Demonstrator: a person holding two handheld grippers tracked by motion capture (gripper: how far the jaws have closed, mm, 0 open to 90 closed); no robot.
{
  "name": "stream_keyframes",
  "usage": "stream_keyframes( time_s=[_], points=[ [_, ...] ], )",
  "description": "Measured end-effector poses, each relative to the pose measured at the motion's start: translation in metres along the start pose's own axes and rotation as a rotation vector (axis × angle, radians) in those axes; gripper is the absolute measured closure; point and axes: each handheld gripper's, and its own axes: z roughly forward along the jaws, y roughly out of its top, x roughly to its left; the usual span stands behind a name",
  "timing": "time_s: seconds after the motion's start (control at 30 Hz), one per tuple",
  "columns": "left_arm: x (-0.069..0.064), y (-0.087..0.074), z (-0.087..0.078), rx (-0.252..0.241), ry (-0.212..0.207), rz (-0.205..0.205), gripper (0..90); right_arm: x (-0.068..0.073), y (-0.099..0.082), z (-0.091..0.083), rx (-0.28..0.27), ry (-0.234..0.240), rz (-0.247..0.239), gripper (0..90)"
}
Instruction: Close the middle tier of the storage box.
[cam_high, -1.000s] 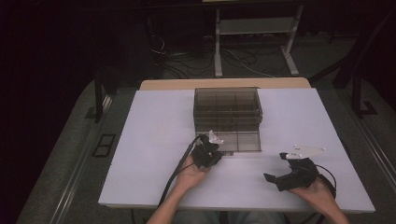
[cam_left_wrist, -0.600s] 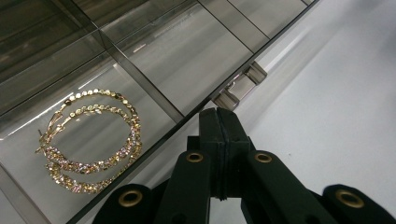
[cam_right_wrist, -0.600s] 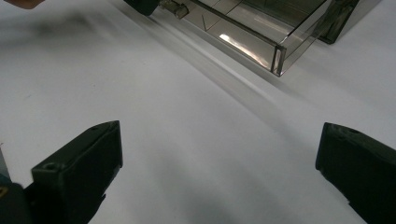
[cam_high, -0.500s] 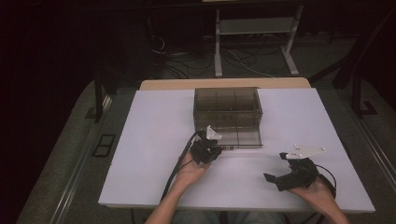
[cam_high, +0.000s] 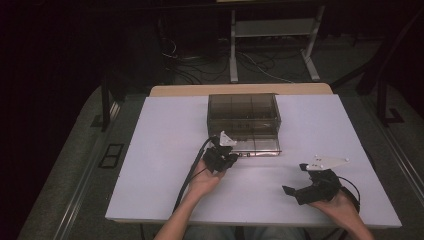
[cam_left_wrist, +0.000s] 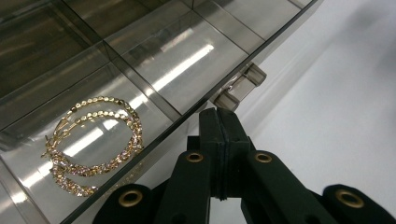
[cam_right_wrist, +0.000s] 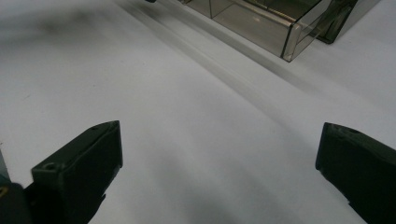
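Both grippers differ: the left gripper (cam_left_wrist: 219, 140), jaws pressed together, has crept up to the drawer handle (cam_left_wrist: 240, 86) of the organiser box (cam_high: 243, 117), while the right gripper (cam_right_wrist: 219, 154) waits wide open over the counter (cam_high: 165, 150).

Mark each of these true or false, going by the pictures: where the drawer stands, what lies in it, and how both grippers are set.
1. The smoky clear organizer box has its bottom drawer pulled out. True.
2. Gold hoop earrings lie in a drawer compartment. True.
3. The left gripper stands wide open. False: its jaws are shut together, just short of the drawer's handle.
4. The right gripper clamps the drawer. False: its jaws are spread wide over the bare white table, apart from the box.
5. Silver rings lie in the drawer. False: the jewellery seen there is gold hoops.
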Motion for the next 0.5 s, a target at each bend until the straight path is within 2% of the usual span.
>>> stream_keyframes(
  time_s=[0.07,0.1,0.17,0.2,0.23,0.27,0.37,0.43,0.5],
  points=[
    [0.0009,0.0021,0.0005,0.000,0.000,0.002,89.0,-0.0002,-0.0001,-0.0001,-0.001,-0.001,0.002,0.0],
    [0.0005,0.0026,0.0009,-0.004,-0.001,-0.010,89.0,-0.0005,-0.0003,-0.0003,-0.001,-0.003,0.001,0.0],
    [0.0025,0.0038,0.0014,-0.010,-0.003,0.001,89.1,-0.0012,-0.0007,-0.0004,0.000,-0.002,0.003,0.0],
    [0.0022,0.0039,0.0015,-0.013,-0.006,-0.017,89.0,-0.0014,-0.0009,-0.0003,-0.002,-0.002,0.005,0.0],
    [0.0040,0.0045,0.0019,-0.021,-0.011,-0.009,89.1,-0.0016,-0.0010,-0.0003,-0.003,-0.003,0.006,0.0],
    [0.0040,0.0048,0.0020,-0.028,-0.013,-0.028,89.1,-0.0020,-0.0011,-0.0006,-0.004,-0.002,0.006,0.0],
    [0.0060,0.0068,0.0021,-0.036,-0.014,-0.035,89.0,-0.0029,-0.0013,-0.0012,-0.009,-0.007,0.009,0.0],
    [0.0078,0.0089,0.0020,-0.038,-0.012,-0.025,89.0,-0.0031,-0.0012,-0.0015,-0.008,-0.009,0.010,0.0],
    [0.0083,0.0106,0.0015,-0.046,-0.013,-0.038,89.1,-0.0032,-0.0013,-0.0019,-0.009,-0.010,0.010,0.0]
  ],
)
